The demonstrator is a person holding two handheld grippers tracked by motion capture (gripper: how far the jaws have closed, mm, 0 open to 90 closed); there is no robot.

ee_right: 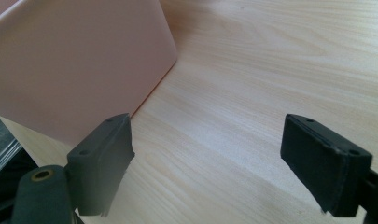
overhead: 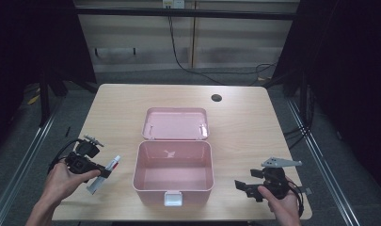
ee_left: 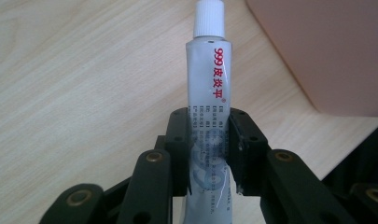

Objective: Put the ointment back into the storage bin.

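We've got the tube (overhead: 105, 173) clamped in our left claw (overhead: 101, 172), cap pointing toward one o'clock, with the open pink box (overhead: 173, 188) at three o'clock, while our right claw (overhead: 242, 186) waits, jaws apart.

The high view looks down and forward from above the table (overhead: 244, 122). The left gripper view sits very close, low over the wood, looking along its jaws. The right gripper view does too. All three share the pink box (overhead: 173, 172) and the tabletop.
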